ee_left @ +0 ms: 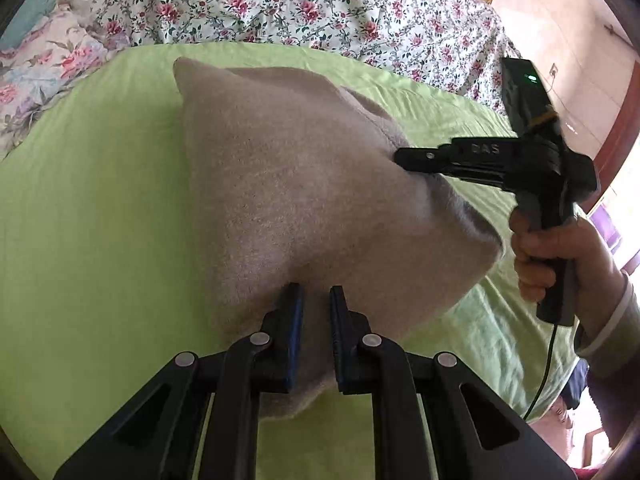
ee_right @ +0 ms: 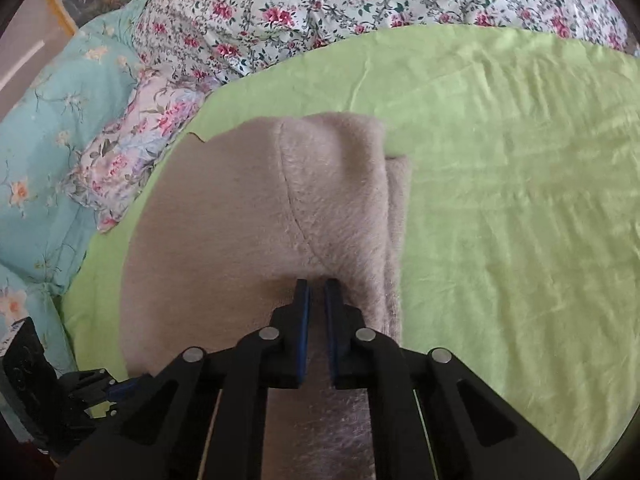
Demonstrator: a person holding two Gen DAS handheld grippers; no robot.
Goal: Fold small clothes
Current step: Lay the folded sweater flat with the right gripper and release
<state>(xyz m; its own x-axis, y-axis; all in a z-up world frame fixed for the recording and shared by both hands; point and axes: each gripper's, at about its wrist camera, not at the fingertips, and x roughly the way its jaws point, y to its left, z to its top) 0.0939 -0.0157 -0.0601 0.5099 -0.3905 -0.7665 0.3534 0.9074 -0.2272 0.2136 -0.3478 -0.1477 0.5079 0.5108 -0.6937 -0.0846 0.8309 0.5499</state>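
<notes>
Garment [ee_left: 304,184]: a small beige fleece piece, lifted partly clear of the bed [ee_left: 80,208], which is covered by a green sheet [ee_right: 520,200]. A flowered quilt [ee_left: 320,4] and pillows [ee_right: 48,160] lie along the far side of the bed, well apart from the work area.

Position. In the left wrist view the near part of the garment is raised and bulges like a tent; its far corner rests on the green sheet. In the right wrist view a seam runs across the cloth, and one narrow layer already lies doubled along the right edge, flat on the sheet.

Grip state. The left hand-held gripper [ee_left: 316,292] is closed on the near edge of the garment, with cloth pinched between the pads. The right hand-held gripper [ee_right: 316,286] is closed nearly all the way on a second point of the same edge; fleece fills the narrow gap between its fingers. A person's hand [ee_left: 540,256] holds the right tool by its handle.

Progress. Judged from the layers, one fold appears done. The fold in hand is not yet laid: the lifted edge must be carried across, set down and released. Whether further folds are needed cannot be told.
</notes>
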